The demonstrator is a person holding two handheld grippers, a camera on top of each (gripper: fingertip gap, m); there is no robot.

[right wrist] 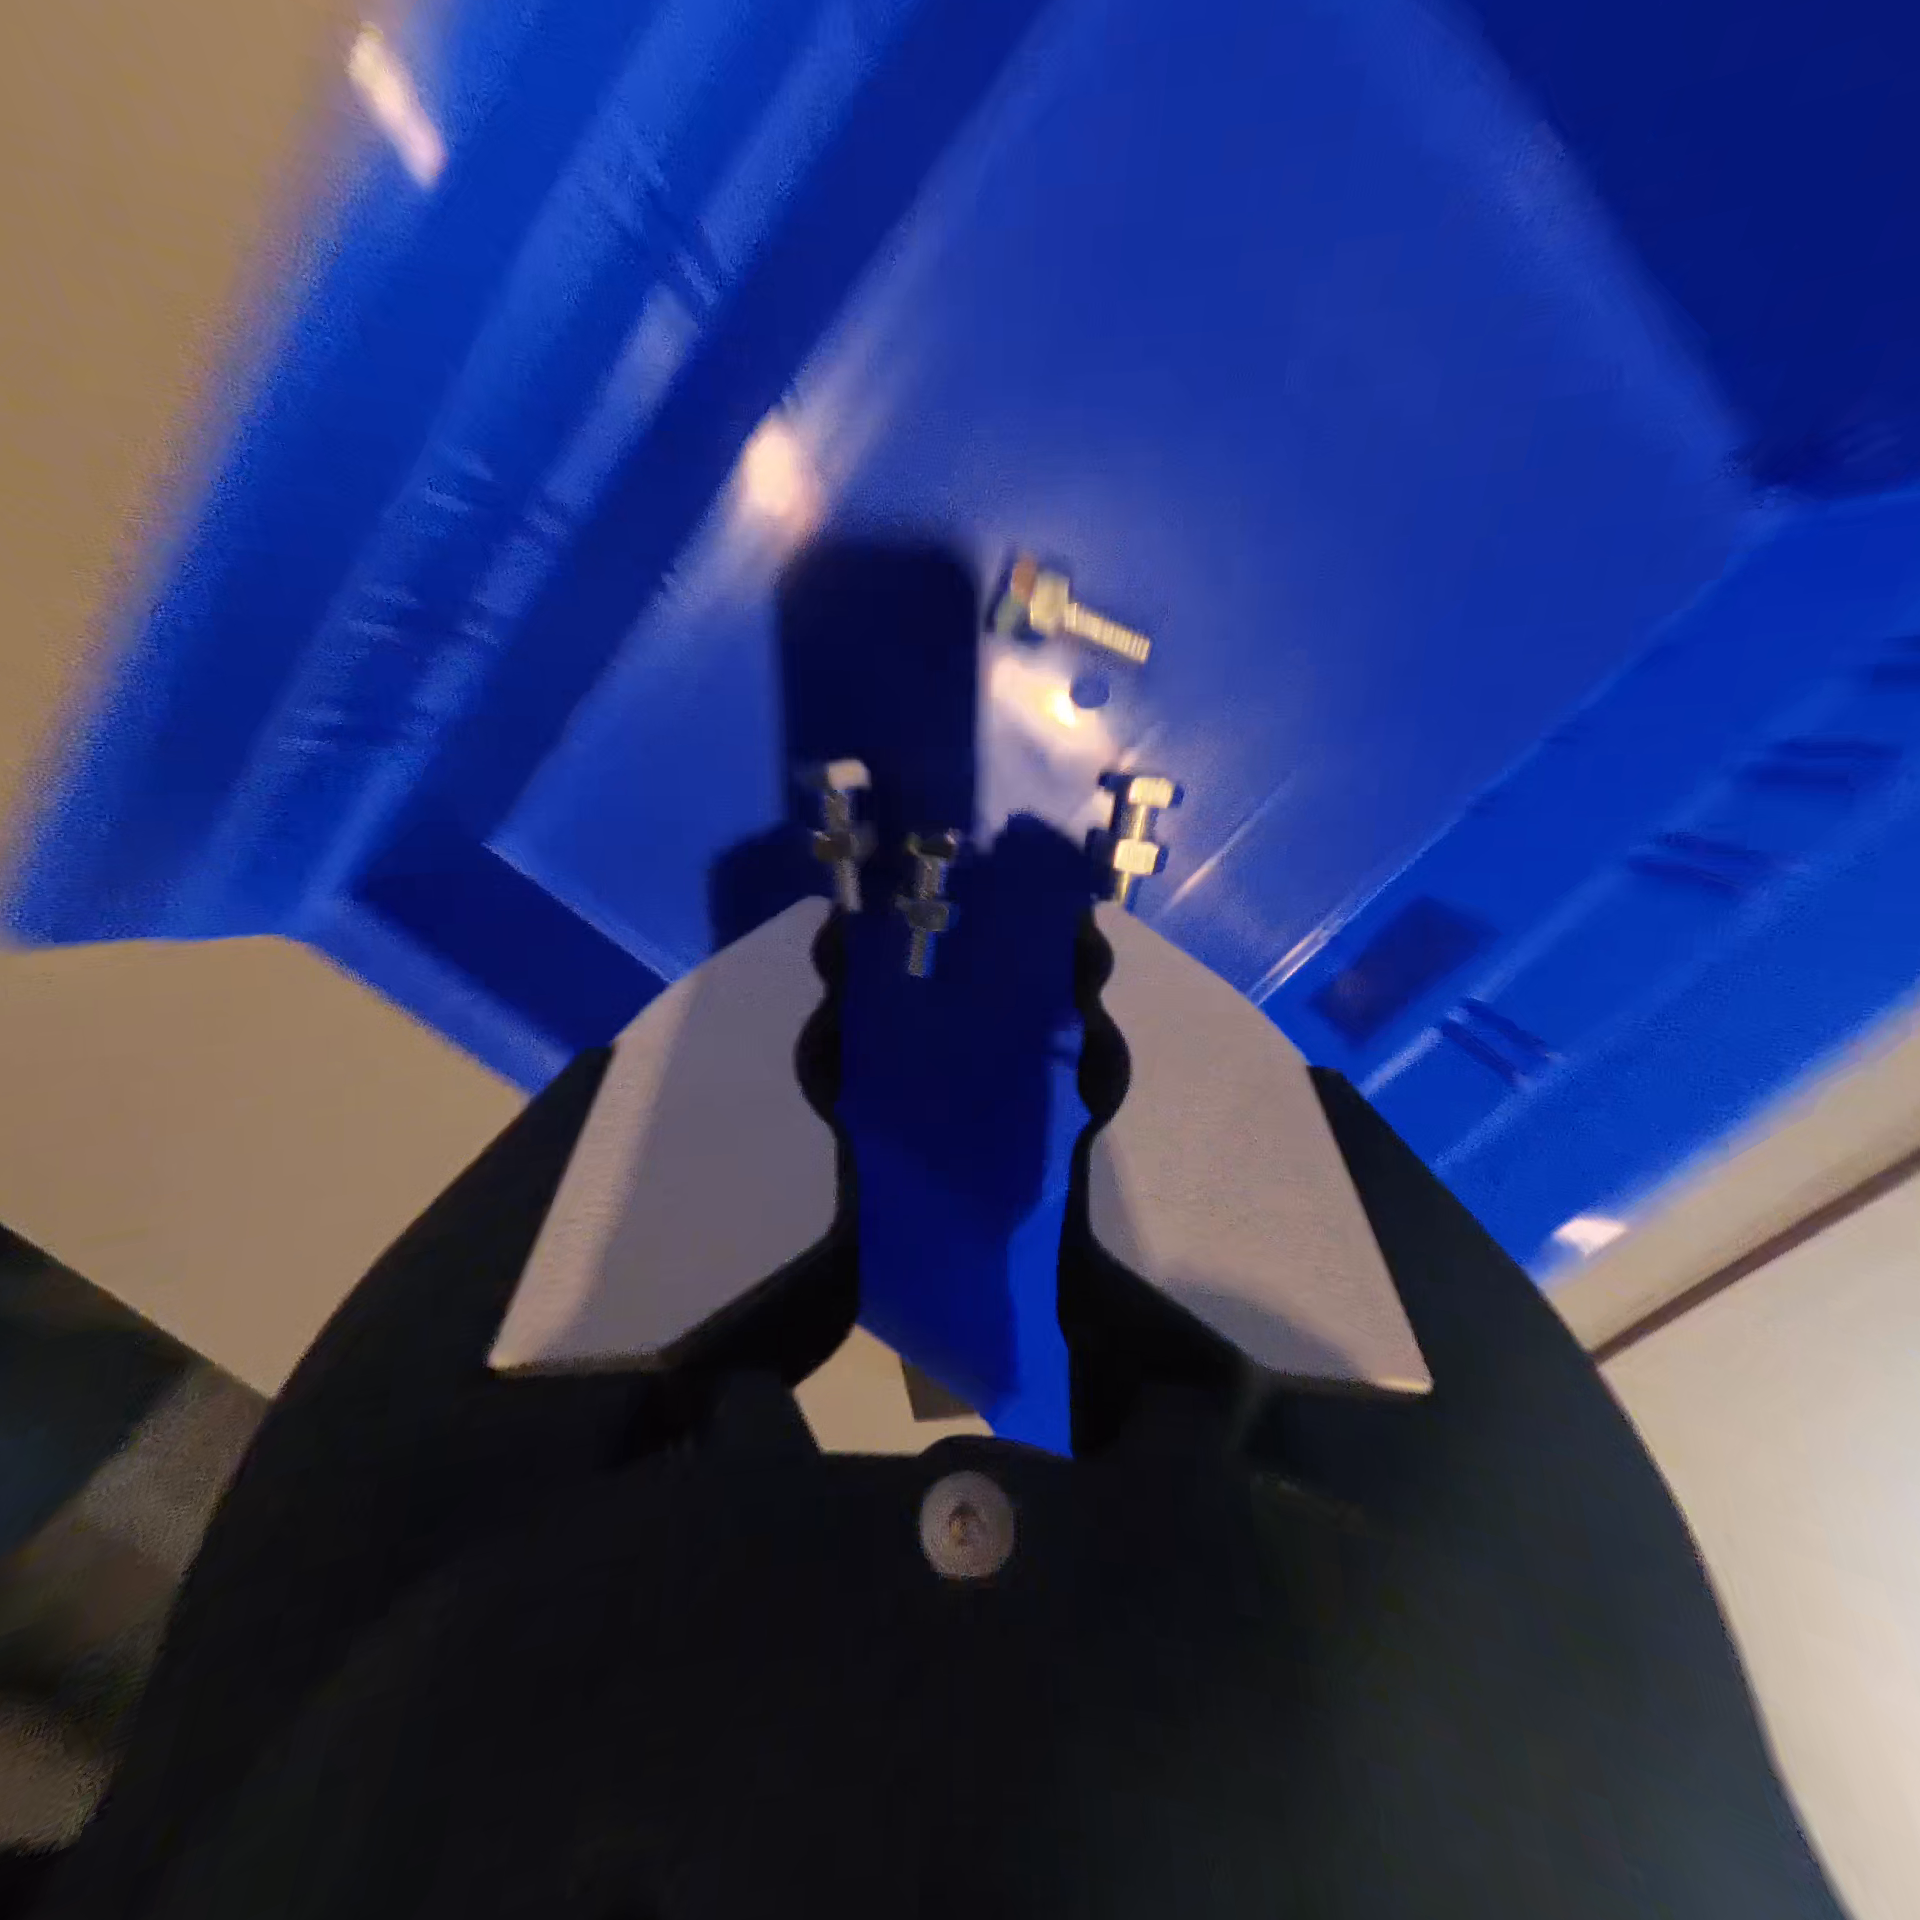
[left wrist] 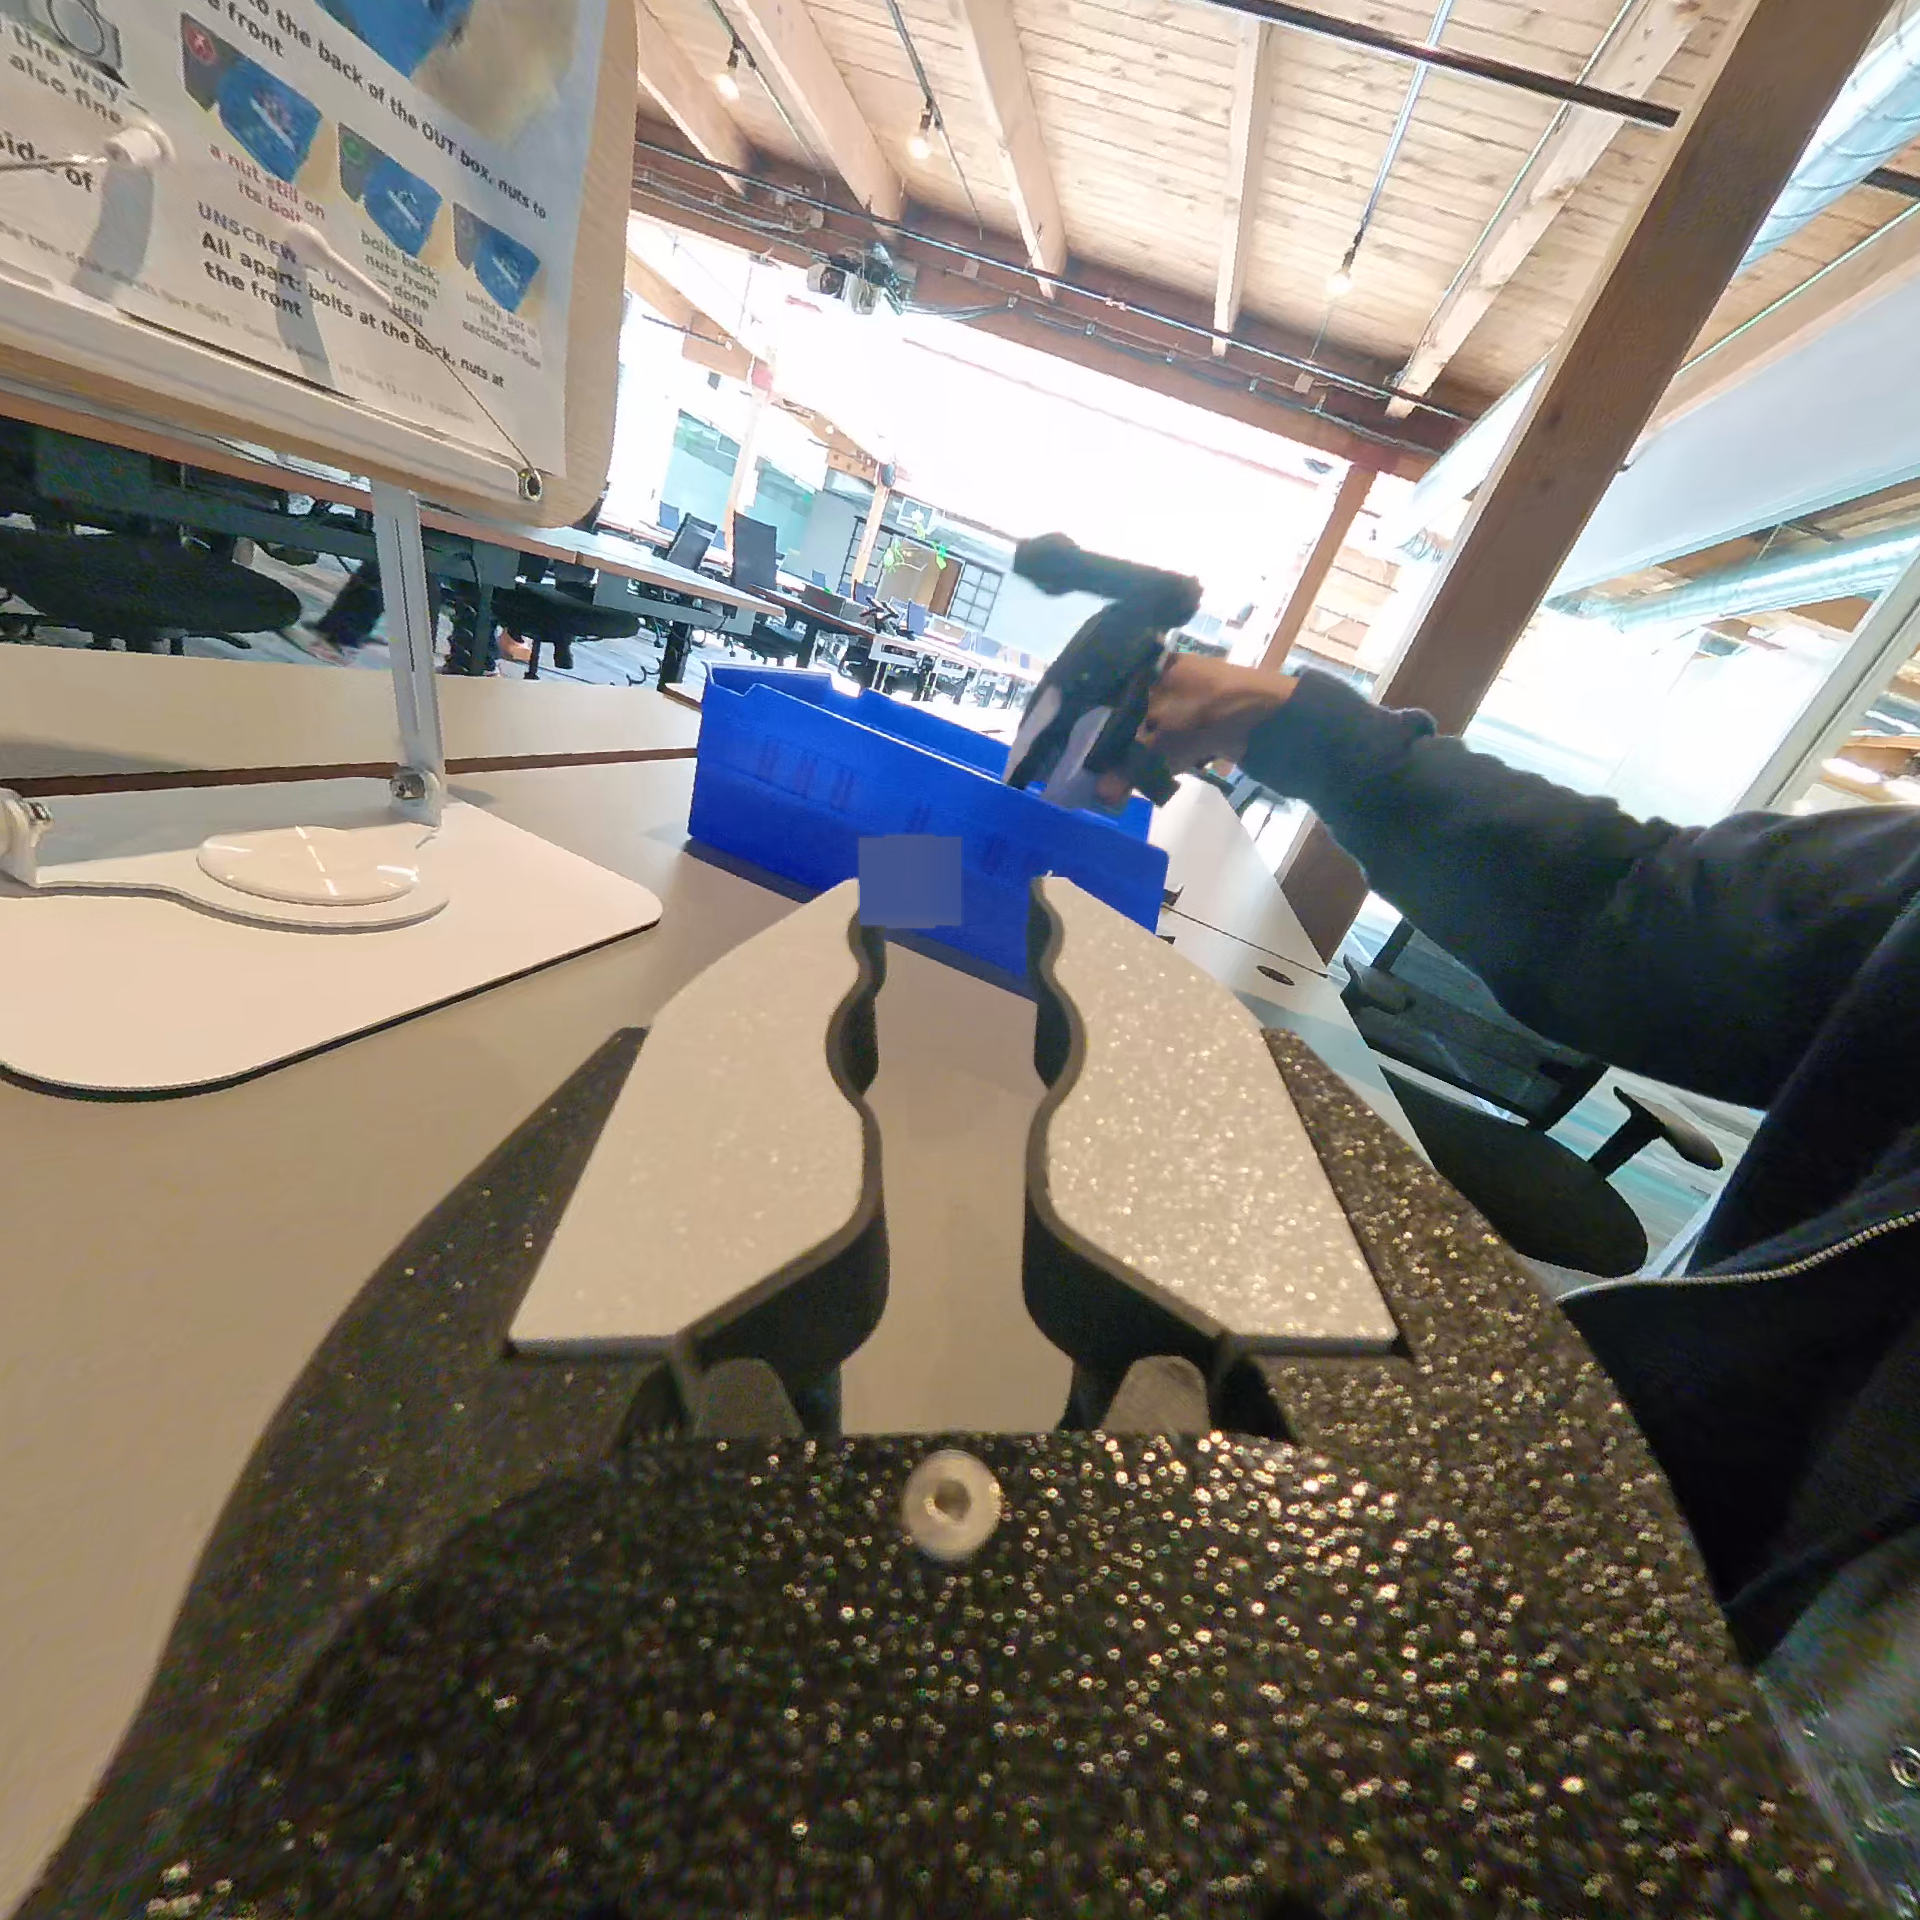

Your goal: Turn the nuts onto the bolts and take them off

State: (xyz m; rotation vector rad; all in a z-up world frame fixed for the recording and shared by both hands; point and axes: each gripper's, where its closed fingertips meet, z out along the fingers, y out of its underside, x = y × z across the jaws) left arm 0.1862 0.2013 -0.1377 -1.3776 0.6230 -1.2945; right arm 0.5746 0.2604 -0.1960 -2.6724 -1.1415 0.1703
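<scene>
A blue bin [left wrist: 831, 790] stands on the grey table ahead of my left gripper [left wrist: 951, 914], which is open and empty, held low over the table. The right gripper [left wrist: 1081, 717] shows there too, held by a hand above the bin and pointing down into it. In the blurred right wrist view my right gripper [right wrist: 956, 920] is open and empty above the bin floor [right wrist: 1247, 468]. Several silver bolts lie there: one with a nut [right wrist: 1132, 842] right of the tips, a small bolt with a nut [right wrist: 925, 894] between them, another [right wrist: 836, 831] at left, and one [right wrist: 1081, 623] farther off.
A white stand base [left wrist: 312, 935] with a post holds an instruction sheet [left wrist: 291, 187] at upper left of the left wrist view. A person's dark sleeve [left wrist: 1558, 883] crosses from the right. The table edge and an office chair [left wrist: 1507, 1143] lie to the right.
</scene>
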